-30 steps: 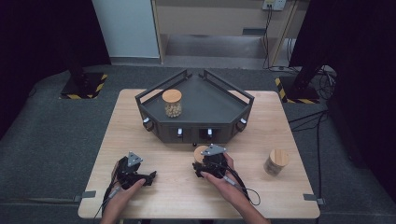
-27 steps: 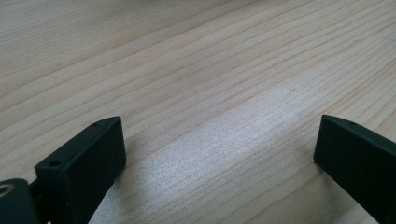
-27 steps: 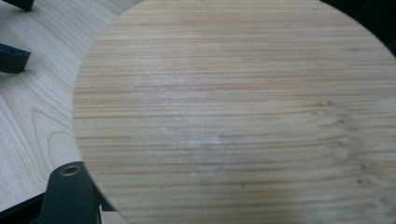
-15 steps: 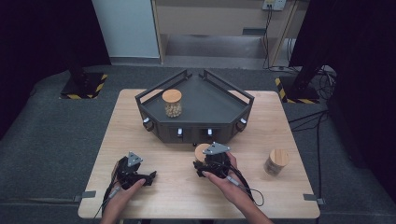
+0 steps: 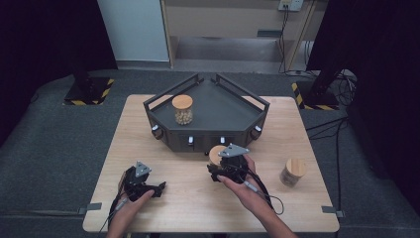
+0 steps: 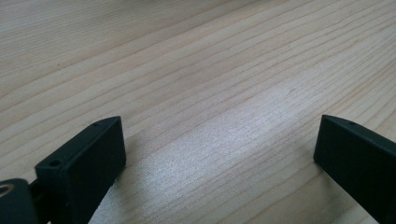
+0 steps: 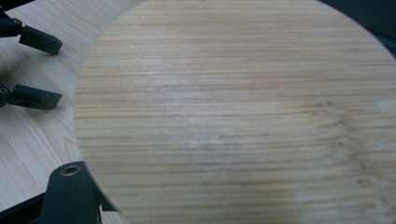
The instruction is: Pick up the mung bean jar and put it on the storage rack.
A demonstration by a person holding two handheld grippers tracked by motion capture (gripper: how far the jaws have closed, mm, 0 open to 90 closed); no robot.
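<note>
Your right gripper (image 5: 221, 167) is clamped on a jar with a round wooden lid (image 5: 216, 154), just in front of the near wall of the dark angular tray (image 5: 218, 111). In the right gripper view that wooden lid (image 7: 243, 112) spreads across the picture close up, and the pads on the jar below it are hidden; the jaws stand nearly as closed as they go, so read it as a grip on the jar, under the lid. The jar stands upright, its long axis vertical, and it lies on the far side of your right hand (image 5: 247, 188), between the hand and the tray. The tray floor is straight beyond it and higher than the table (image 5: 148, 124), so the coming move looks like a lift over the near wall and forward.

Your left gripper (image 5: 148, 187) rests at the near left of the table, well apart from the held jar. In the left gripper view its two black fingers (image 6: 84, 163) stand wide apart with bare wood between them, holding nothing. The right hand is plainly the nearer one.

Count three jars: the held one, one with pale round contents already in the tray (image 5: 183, 110) at its left part, and one standing on the table at the right (image 5: 292, 172). One tray, two grippers.
</note>
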